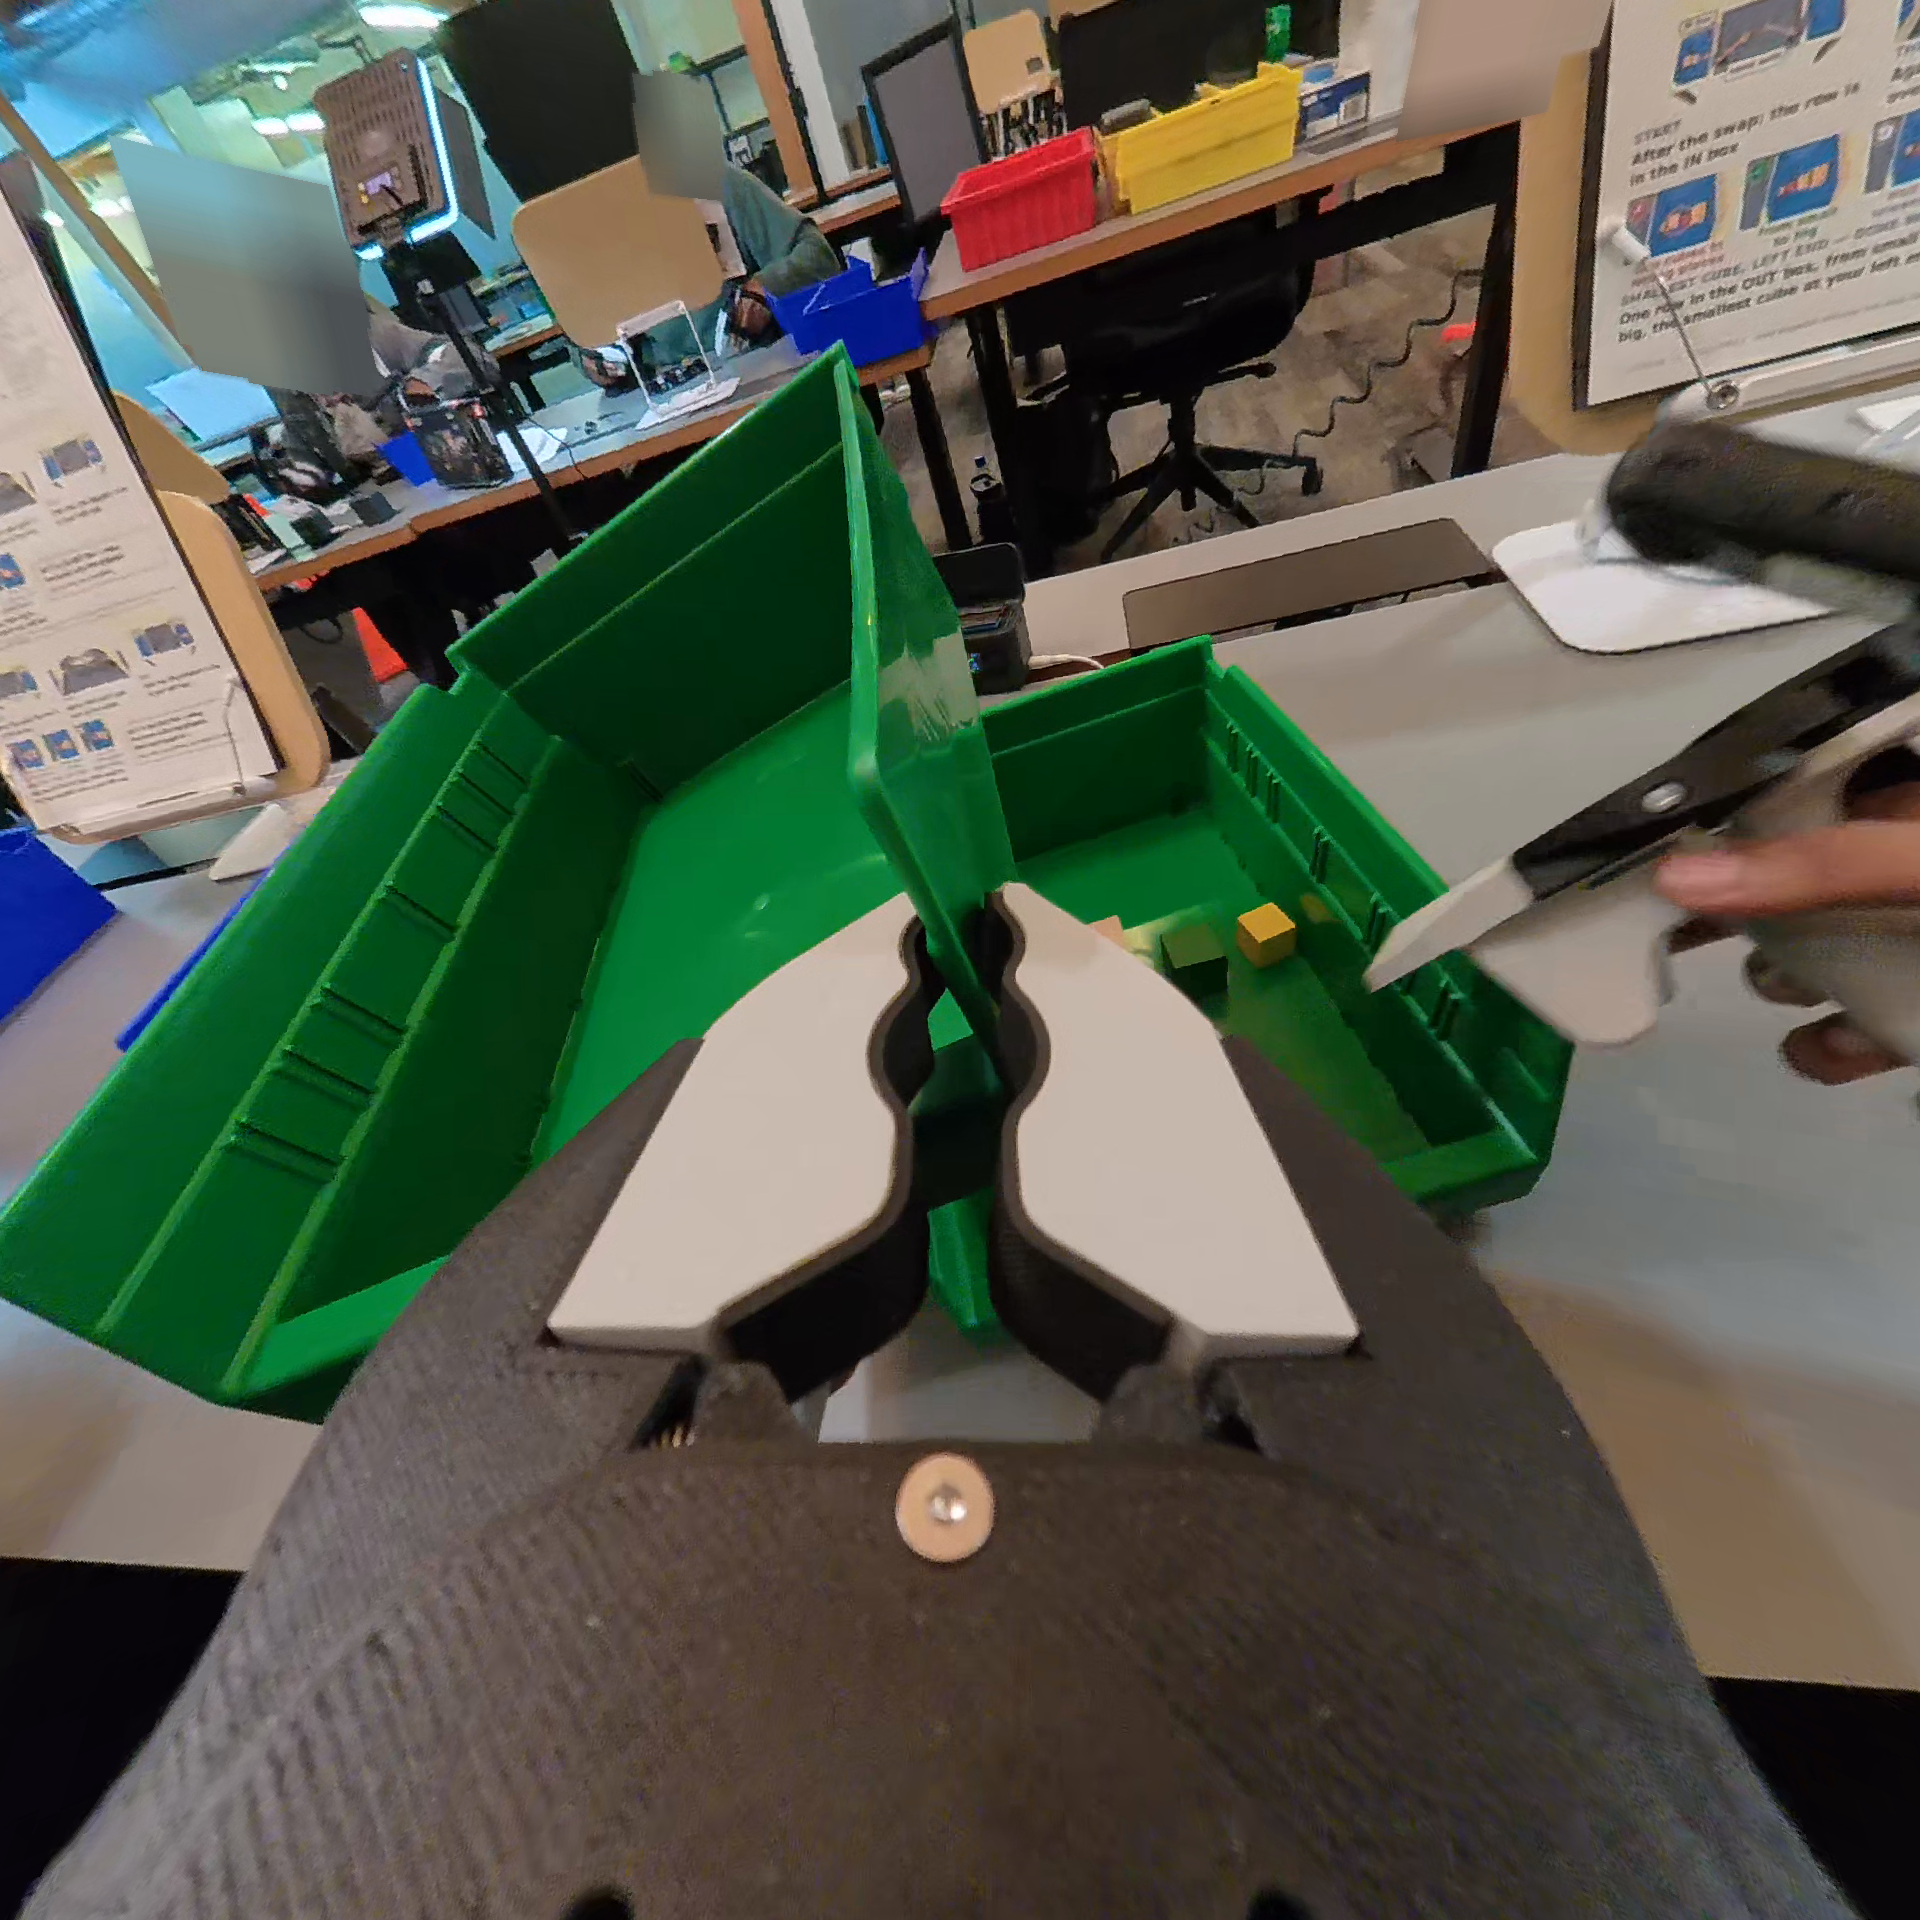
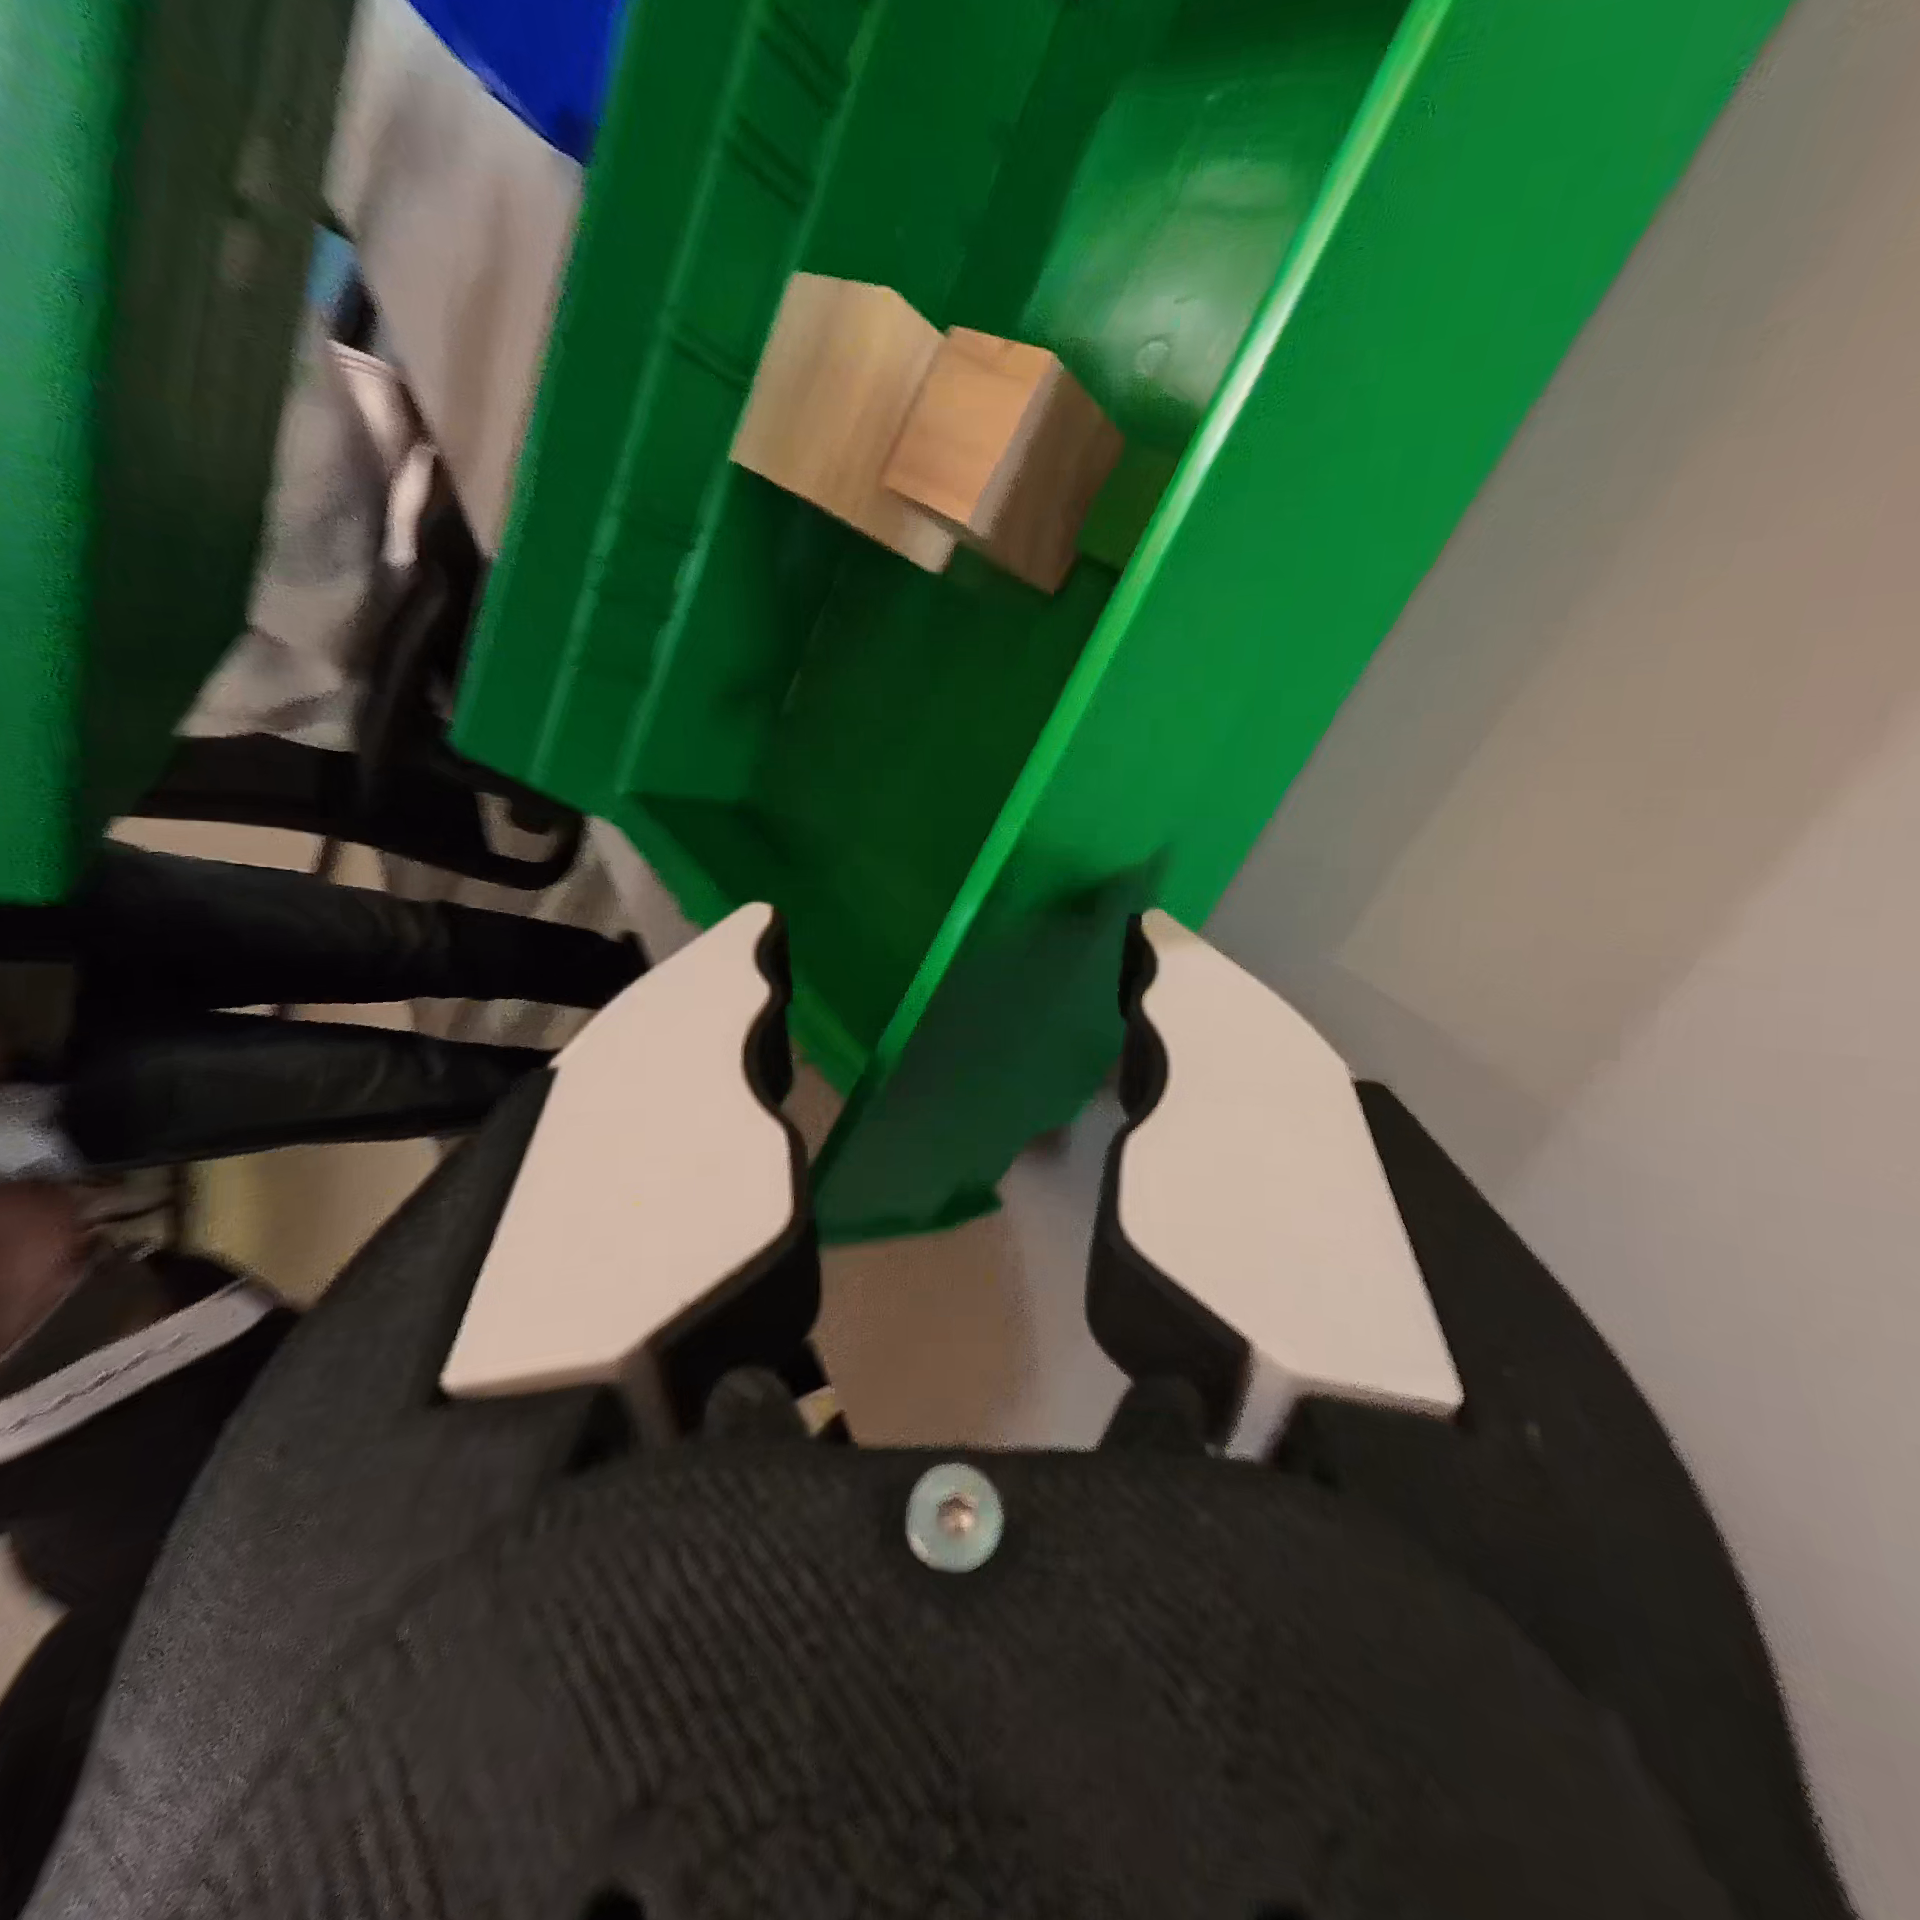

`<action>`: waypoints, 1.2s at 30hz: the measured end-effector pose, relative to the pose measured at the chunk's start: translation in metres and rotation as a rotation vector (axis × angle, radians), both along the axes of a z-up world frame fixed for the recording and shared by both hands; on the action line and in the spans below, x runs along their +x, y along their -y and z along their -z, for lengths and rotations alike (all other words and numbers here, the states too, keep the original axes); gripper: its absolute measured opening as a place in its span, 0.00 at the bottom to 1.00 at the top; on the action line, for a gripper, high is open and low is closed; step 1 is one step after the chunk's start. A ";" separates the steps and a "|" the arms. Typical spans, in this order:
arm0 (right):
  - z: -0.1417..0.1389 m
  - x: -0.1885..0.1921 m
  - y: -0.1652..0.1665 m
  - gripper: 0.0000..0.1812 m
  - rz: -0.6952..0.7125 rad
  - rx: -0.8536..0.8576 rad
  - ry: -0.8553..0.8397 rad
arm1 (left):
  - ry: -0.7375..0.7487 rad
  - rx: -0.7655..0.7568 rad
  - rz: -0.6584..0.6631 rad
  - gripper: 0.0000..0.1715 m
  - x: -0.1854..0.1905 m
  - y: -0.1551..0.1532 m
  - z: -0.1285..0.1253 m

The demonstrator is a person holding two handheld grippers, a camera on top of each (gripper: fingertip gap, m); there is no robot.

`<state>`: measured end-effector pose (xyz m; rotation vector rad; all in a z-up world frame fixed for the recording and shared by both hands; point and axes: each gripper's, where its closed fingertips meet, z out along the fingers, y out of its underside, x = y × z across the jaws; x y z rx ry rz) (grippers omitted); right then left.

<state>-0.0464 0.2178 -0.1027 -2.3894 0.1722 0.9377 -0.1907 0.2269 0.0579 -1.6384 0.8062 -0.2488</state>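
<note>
My left gripper (image 1: 961, 997) is shut on the right side wall of a large green bin (image 1: 727, 831) that is tilted up on the grey table. A second green bin (image 1: 1455, 1039) lies to its right and holds a yellow cube (image 1: 1265, 932), a dark green cube (image 1: 1195, 951) and part of a tan cube (image 1: 1110, 928). My right gripper (image 2: 954, 935) is open, with the side wall of this second bin (image 2: 1299, 416) between its fingers; no contact shows. Two pale wooden cubes (image 2: 831, 426) (image 2: 997, 457) lie inside. The right gripper's fingers (image 1: 1475, 914) show at that bin's right wall.
A grey table (image 1: 1662, 1299) bears both bins. A blue bin (image 1: 42, 925) sits at the far left. Instruction sheets on stands (image 1: 104, 623) (image 1: 1766, 208) flank the area. A dark pad (image 1: 1299, 582) and a white stand base (image 1: 1621, 592) lie behind. People work at tables farther back.
</note>
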 end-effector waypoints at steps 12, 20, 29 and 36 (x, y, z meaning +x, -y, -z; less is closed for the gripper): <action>-0.062 0.110 0.132 0.34 0.149 0.254 -0.071 | -0.016 0.092 0.249 0.04 0.087 0.090 -0.037; -0.065 0.203 0.264 0.32 0.491 0.399 -0.122 | -0.057 0.119 0.537 0.04 0.194 0.207 -0.036; -0.074 0.270 0.365 0.33 0.761 0.486 0.229 | -0.048 0.002 0.790 0.05 0.305 0.307 0.023; -0.063 0.313 0.428 0.32 0.998 0.471 0.399 | -0.108 -0.023 0.860 0.04 0.398 0.338 0.078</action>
